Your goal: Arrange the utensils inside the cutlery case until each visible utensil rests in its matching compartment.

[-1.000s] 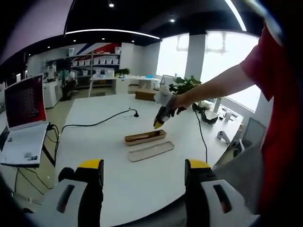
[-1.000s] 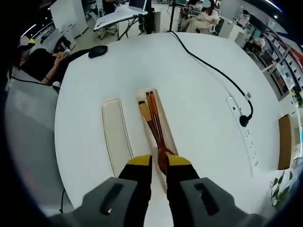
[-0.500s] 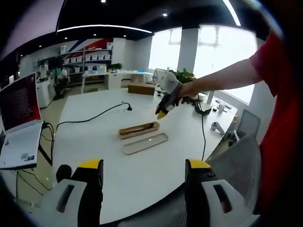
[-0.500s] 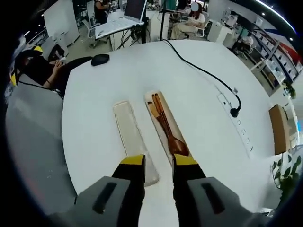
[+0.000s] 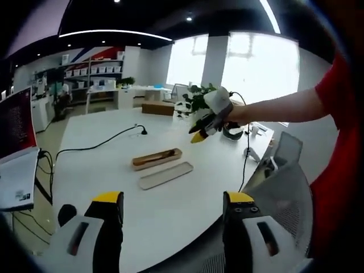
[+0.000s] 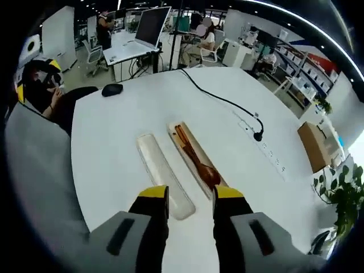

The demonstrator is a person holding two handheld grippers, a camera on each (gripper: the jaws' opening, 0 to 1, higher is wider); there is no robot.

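Right tool has released and withdrawn, jaws now apart and empty. Spoon lies inside the cutlery case; lid beside it. Left tool open. Arrangement appears complete.

A large white table with a rounded edge carries the things. Near its middle lies an open wooden cutlery case with a wooden spoon and chopsticks in it, and just beside it, parallel and apart, lies the pale lid. Also on the table are a black cable running across the top, a white power strip, a black mouse near one edge and a brown cardboard box toward the far side.
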